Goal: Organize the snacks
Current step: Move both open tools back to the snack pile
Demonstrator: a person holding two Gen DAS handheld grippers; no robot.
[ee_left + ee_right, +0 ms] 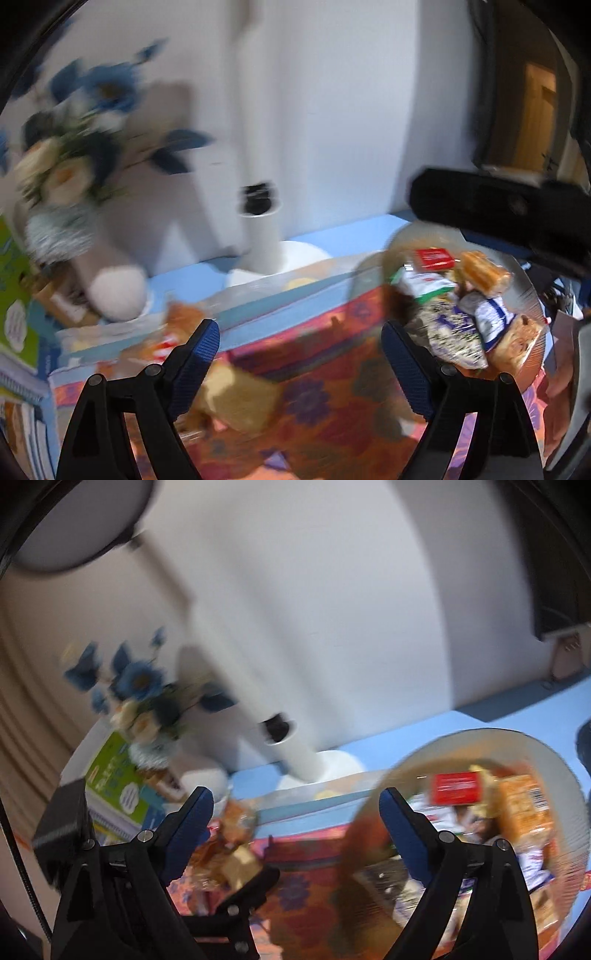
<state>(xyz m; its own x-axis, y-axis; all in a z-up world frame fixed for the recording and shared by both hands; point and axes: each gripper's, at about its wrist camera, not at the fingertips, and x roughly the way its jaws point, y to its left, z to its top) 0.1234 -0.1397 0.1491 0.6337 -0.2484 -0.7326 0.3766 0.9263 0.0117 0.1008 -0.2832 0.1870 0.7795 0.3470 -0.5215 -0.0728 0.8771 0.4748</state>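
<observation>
Hovering wide-open and empty, left gripper (299, 347) and right gripper (295, 816) flank the clear round plastic bowl (554, 760)'s light, crinkly, slippery wrapped snacks (454, 317); pinch mid-packet.

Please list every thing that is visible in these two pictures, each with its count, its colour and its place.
round tray: one, clear, at the right on the cloth, holding many wrapped snacks
red packet: one, red, at the tray's far side
loose snacks: count unclear from blur, tan and orange, left on the cloth
patterned cloth: one, orange with purple flowers
flower bouquet: one, blue and cream, far left
green box: one, green, beside the flowers
white stand: one, white, against the wall
left gripper: jaws open, nothing between
right gripper: jaws open, nothing between
</observation>
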